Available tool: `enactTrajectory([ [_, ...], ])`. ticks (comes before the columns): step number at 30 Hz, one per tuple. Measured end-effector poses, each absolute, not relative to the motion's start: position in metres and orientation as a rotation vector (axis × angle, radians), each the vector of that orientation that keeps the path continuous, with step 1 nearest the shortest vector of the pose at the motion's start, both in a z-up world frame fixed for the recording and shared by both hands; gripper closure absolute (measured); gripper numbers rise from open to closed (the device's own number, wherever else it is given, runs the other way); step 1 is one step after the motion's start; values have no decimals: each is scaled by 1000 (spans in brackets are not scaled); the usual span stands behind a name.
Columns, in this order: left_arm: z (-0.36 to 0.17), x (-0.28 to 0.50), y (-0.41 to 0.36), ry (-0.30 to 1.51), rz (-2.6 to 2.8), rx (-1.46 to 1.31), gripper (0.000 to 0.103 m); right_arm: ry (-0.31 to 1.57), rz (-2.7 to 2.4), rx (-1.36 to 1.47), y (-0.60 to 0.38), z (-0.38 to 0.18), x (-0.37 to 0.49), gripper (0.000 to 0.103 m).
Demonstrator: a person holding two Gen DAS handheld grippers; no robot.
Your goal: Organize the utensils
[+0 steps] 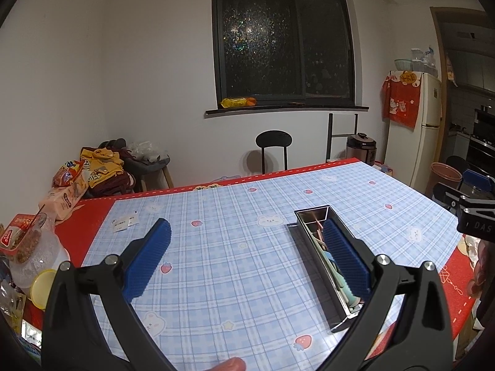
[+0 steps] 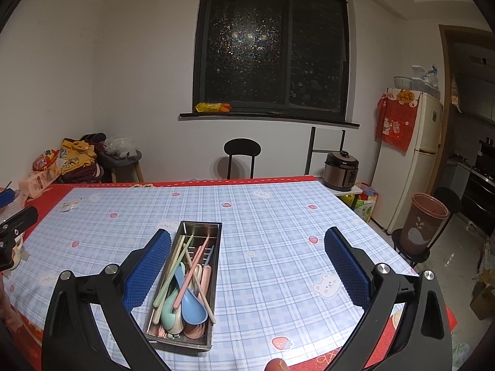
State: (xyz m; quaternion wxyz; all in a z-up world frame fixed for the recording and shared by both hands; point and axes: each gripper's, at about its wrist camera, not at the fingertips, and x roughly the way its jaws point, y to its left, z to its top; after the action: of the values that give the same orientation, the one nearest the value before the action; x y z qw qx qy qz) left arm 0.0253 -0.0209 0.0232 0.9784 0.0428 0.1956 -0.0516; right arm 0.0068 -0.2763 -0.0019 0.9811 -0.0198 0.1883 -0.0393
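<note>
- Stainless-steel utensil tray (image 2: 198,232), long and narrow, lies on the desk (image 2: 278,216) towards its near edge, its length running from near edge to far edge
- Pastel chopsticks (image 2: 195,262) in green, pink and cream lie lengthwise inside the tray, crossing one another
- Blue spoon (image 2: 190,304) rests bowl-down at the tray's near end, with a mint-green spoon (image 2: 168,310) just beside it on the left
- Right hand-held gripper (image 2: 247,266) hovers over the near edge of the desk, released, its blue pads spread wide; the left pad sits just beside the tray's left wall, and whether it touches cannot be told
- Left hand-held gripper (image 1: 247,262) is likewise released with pads wide apart, grasping nothing; in its view the tray (image 1: 312,216) appears behind its right pad
- Blue plaid cloth with rabbits and strawberries covers the desk, a red border showing along the far and side edges
- Snack bags (image 1: 66,185) are heaped at the far left corner of the desk
</note>
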Motion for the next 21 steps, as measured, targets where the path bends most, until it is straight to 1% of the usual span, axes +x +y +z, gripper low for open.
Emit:
enactTrajectory([
  [21, 20, 25, -25, 400, -100, 93, 6, 381, -128, -53, -280, -3, 8, 6],
])
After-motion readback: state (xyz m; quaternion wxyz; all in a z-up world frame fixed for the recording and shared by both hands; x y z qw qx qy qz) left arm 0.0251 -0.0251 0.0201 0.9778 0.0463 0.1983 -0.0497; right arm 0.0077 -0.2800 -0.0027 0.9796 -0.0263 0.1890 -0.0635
